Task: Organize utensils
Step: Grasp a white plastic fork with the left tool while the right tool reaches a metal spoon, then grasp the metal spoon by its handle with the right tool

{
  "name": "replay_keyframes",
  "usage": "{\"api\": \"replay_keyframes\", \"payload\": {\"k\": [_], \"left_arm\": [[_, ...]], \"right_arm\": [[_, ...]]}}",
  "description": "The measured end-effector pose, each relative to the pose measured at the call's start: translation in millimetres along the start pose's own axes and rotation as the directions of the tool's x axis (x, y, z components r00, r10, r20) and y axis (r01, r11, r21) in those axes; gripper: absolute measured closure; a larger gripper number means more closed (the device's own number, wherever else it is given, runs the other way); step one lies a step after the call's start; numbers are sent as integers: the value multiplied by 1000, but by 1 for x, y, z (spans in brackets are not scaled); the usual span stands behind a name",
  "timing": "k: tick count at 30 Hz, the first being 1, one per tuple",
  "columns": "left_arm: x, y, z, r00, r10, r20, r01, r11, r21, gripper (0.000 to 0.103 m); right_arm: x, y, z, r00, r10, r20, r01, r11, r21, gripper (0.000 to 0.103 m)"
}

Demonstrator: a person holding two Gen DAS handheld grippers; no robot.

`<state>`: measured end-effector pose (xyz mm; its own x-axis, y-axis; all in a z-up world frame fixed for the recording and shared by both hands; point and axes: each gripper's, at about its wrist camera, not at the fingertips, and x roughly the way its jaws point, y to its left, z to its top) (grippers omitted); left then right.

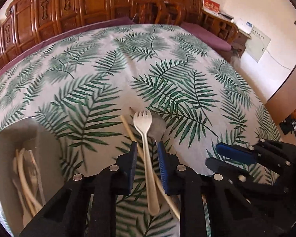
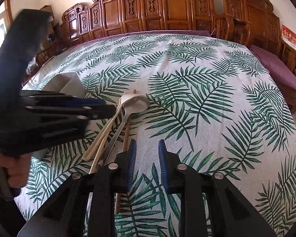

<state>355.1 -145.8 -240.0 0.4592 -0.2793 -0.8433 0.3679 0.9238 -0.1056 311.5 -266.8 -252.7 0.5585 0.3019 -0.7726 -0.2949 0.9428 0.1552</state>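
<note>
Left fingers (image 1: 135, 164) narrowed astride fork (image 1: 146, 148), perhaps untouched; right fingers (image 2: 132, 164) narrow, empty

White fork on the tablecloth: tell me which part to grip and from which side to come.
Grip the white fork at mid-handle, coming down from above with a pad on either side. The handle is narrow and straight there, while the head is wider. It lies across a chopstick and beside a metal spoon, so a low grip would likely catch those. The left gripper already straddles that spot.
</note>
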Motion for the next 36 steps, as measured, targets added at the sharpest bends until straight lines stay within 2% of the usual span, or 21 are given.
{"api": "replay_keyframes", "payload": {"k": [5, 14, 17, 28, 36], "left_arm": [[17, -4, 2, 999, 38, -25, -38, 999, 4, 87], [20, 3, 0, 998, 58, -26, -58, 998, -23, 88], [21, 5, -1, 998, 57, -28, -58, 998, -31, 97], [-13, 3, -3, 998, 46, 50, -46, 999, -13, 97], [-55, 10, -22, 996, 21, 86, -22, 1000, 8, 97]], "right_arm": [[-4, -2, 1, 1000, 11, 13, -11, 1000, 8, 78], [-5, 1, 1, 1000, 21, 20, -21, 1000, 7, 78], [-6, 1, 1, 1000, 21, 22, -21, 1000, 9, 78], [-1, 5, 2, 1000, 22, 16, -22, 1000, 15, 78], [1, 11, 6, 997, 67, 36, -68, 997, 39, 78]]}}
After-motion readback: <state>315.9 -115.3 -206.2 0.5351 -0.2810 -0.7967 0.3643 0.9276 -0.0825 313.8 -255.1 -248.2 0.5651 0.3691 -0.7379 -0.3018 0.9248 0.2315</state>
